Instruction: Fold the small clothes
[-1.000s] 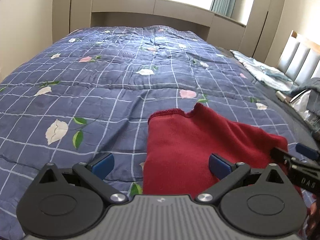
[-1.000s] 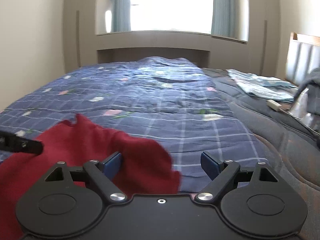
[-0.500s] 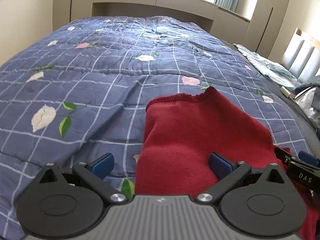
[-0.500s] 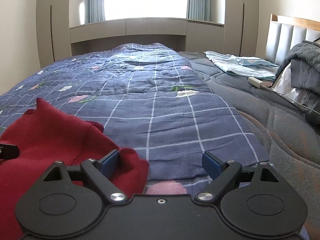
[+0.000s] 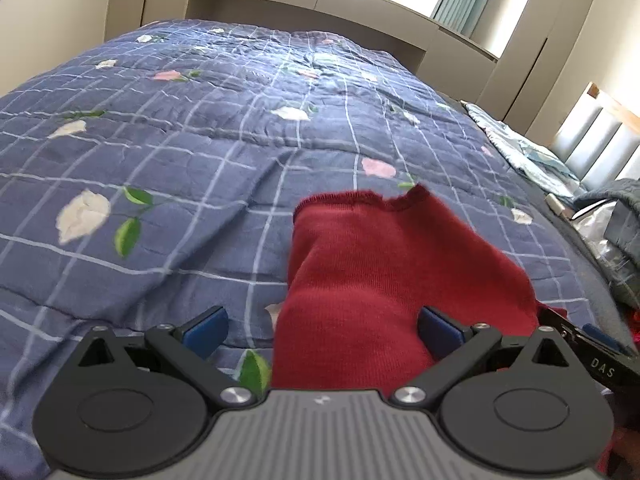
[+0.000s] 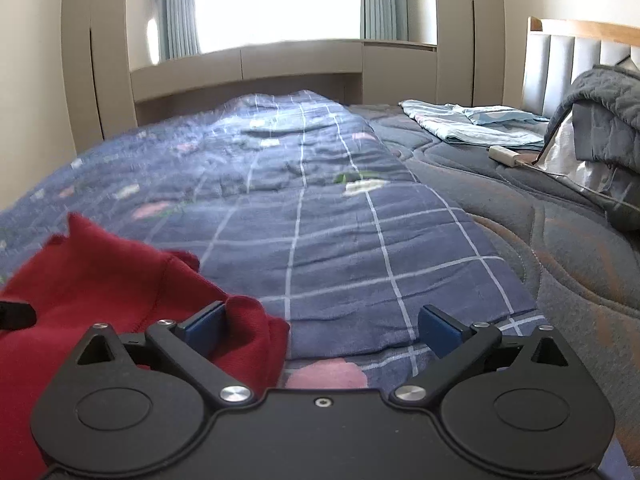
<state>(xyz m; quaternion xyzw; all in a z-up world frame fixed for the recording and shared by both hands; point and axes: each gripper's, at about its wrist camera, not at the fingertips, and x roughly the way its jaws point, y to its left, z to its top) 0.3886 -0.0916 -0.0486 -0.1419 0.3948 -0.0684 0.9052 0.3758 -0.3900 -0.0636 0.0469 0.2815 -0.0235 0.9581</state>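
Observation:
A dark red knit garment [image 5: 384,272] lies on the blue checked floral quilt [image 5: 200,168], its near part running under my left gripper. My left gripper [image 5: 322,330] is open; the garment's left edge lies between its blue pads, the right pad [image 5: 440,330] over the cloth. In the right wrist view the garment [image 6: 100,280] lies at the lower left. My right gripper [image 6: 320,328] is open; its left pad [image 6: 206,326] sits at the garment's bunched right corner, the right pad over bare quilt [image 6: 340,240]. The right gripper's tip shows in the left wrist view [image 5: 592,340].
The bed runs to a beige window bench [image 6: 248,68]. To the right lie a folded light blue cloth [image 6: 472,124], a small white box [image 6: 504,156], a silver bag [image 6: 576,160] and a grey quilted jacket [image 6: 604,116] by the headboard [image 6: 576,52]. A dark mattress pad [image 6: 560,248] borders the quilt.
Both grippers have drawn back toward the near edge of the bed and dipped lower; the red garment's right corner now bunches at the right gripper's left pad. Jaws stay open.

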